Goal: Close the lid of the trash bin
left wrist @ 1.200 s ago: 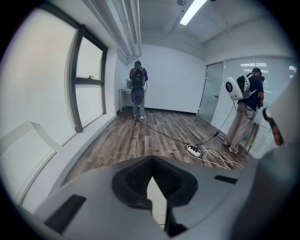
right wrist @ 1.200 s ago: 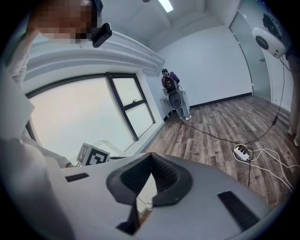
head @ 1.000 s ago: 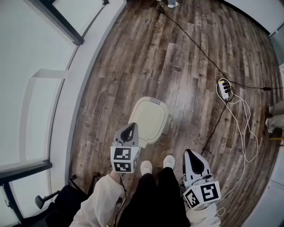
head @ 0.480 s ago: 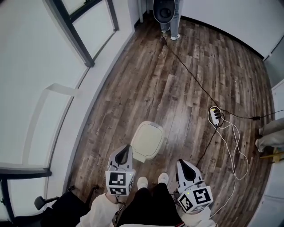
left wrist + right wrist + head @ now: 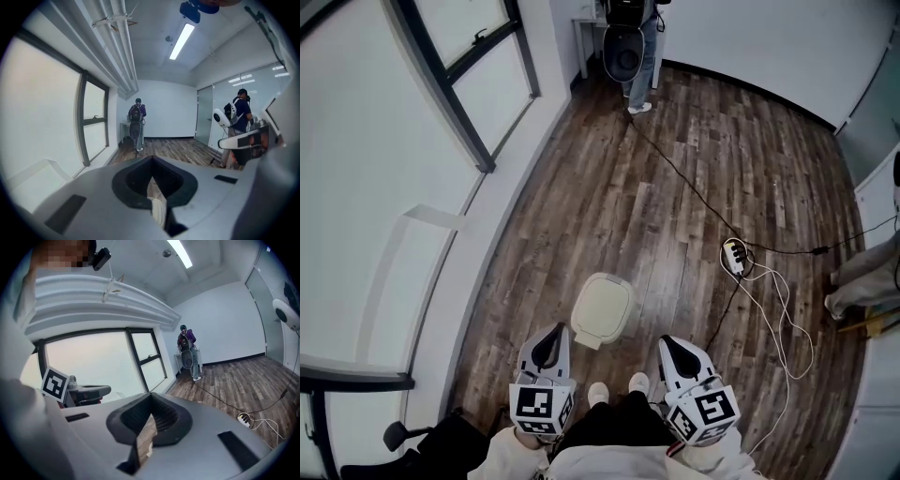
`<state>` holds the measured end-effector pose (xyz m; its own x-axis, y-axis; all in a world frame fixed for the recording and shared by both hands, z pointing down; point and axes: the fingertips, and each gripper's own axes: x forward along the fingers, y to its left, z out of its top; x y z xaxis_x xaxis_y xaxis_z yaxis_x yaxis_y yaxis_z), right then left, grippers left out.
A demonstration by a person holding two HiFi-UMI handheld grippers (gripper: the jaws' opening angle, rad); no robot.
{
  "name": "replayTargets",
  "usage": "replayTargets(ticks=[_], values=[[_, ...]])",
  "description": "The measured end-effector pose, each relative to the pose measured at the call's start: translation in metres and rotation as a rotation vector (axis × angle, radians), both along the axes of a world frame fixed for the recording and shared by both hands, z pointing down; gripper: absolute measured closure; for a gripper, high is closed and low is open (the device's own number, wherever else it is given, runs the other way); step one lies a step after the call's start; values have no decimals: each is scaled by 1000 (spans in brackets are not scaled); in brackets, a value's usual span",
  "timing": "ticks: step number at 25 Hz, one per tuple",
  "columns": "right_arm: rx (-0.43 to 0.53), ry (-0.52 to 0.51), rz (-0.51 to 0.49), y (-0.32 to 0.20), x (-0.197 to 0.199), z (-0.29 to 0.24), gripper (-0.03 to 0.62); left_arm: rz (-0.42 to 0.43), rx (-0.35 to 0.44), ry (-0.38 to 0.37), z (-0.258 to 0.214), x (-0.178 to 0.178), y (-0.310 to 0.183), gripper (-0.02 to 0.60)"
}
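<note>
The cream trash bin (image 5: 602,309) stands on the wood floor just ahead of my feet, its lid lying flat and shut on top. My left gripper (image 5: 553,336) is held low at the bin's near left, apart from it, jaws together with nothing in them. My right gripper (image 5: 668,343) is to the bin's near right, also shut and empty. In the left gripper view the jaw tips (image 5: 151,164) meet, and a cream sliver of the bin (image 5: 158,212) shows below them. In the right gripper view the jaws (image 5: 151,399) are likewise closed.
A white power strip (image 5: 733,255) with cables lies on the floor to the right. A person with a backpack (image 5: 628,42) stands far ahead. A window wall (image 5: 412,187) runs along the left. A chair base (image 5: 394,436) sits near left. Someone's legs (image 5: 862,281) show at the right edge.
The head view has risen and pulled back, so the bin looks smaller. The left gripper, which overlapped the bin's near edge, now sits clear of it. Both grippers are nearer my body.
</note>
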<state>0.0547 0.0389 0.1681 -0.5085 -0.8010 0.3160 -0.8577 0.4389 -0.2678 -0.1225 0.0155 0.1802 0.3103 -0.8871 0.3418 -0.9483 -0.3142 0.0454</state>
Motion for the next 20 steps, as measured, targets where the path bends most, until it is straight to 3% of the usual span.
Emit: replayTargets(ticks=[10, 20], values=[[65, -3, -31, 7, -9, -48, 571, -13, 57, 9, -59, 1, 19, 575], [121, 14, -59, 0, -22, -69, 571, -53, 103, -6, -77, -6, 17, 575]])
